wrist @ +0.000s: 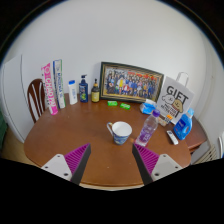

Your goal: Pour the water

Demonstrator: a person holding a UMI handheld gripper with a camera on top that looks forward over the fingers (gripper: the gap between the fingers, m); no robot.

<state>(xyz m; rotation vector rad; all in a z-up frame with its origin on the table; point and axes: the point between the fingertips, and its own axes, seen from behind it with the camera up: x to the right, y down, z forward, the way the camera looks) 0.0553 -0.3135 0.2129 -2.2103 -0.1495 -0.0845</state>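
Upright water bottle [148,129] beside mug [120,131]

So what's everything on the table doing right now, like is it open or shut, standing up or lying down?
hand-held gripper: open, holding nothing, fingers short of the cup and bottle.
white cup: upright on the table, contents not visible.
water bottle: upright, blue cap on.
framed picture: leaning upright against the wall.
gift bag: standing upright.
three small bottles: upright, caps on.
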